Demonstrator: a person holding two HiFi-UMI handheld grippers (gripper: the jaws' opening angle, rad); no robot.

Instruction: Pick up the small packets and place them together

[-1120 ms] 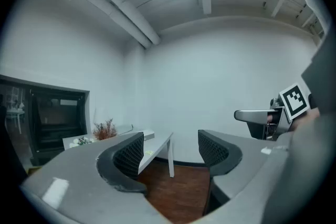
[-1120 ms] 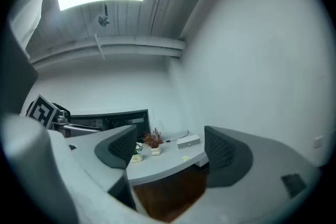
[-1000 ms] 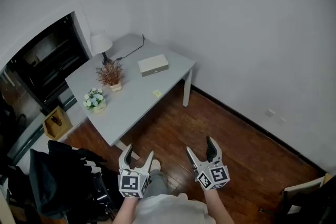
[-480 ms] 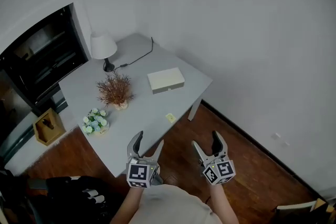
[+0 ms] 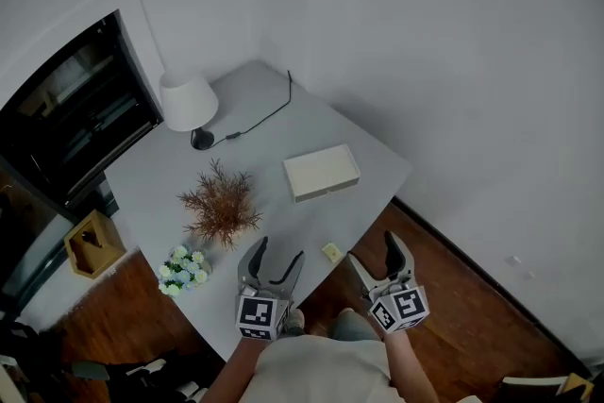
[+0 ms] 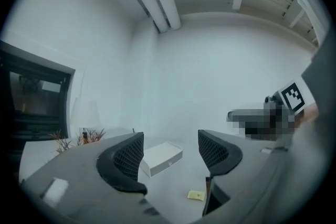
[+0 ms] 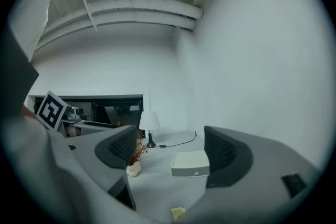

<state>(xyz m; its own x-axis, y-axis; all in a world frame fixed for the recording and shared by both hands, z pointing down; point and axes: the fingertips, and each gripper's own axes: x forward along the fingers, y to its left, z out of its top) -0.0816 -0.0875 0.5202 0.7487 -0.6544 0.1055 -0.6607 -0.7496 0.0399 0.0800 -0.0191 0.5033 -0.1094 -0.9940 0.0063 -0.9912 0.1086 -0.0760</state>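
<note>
Where the small packet lies: one small packet [image 5: 332,252], pale yellow, lies flat on the grey table [image 5: 373,156]. It is close to the front edge and a little in front of the white box [image 5: 322,172]. I can see only this one packet.
Left hand-held gripper [image 5: 279,252]: its jaws are spread wide with nothing between them. It hangs in the air near the table's front edge and does not touch the packet.
Right hand-held gripper [image 5: 372,247]: its jaws are spread wide too and hold nothing. It is up in the air, just to the right of the packet.
How the packet may feel: it looks thin and very light, and I think it is soft and bends easily. It could slide on the smooth table if it gets pushed.
Where to take hold: I think it is best to come down from above and pinch it gently across the middle, one jaw on each side.
Only the head view shows: the whole table at once, with the lamp [image 5: 188,104], the dry plant [image 5: 222,206], the little flowers [image 5: 181,269] and the wood floor.
Only the gripper views show: a low look across the table. The packet sits low between the jaws, with the box's front side behind it and the ceiling up above.
</note>
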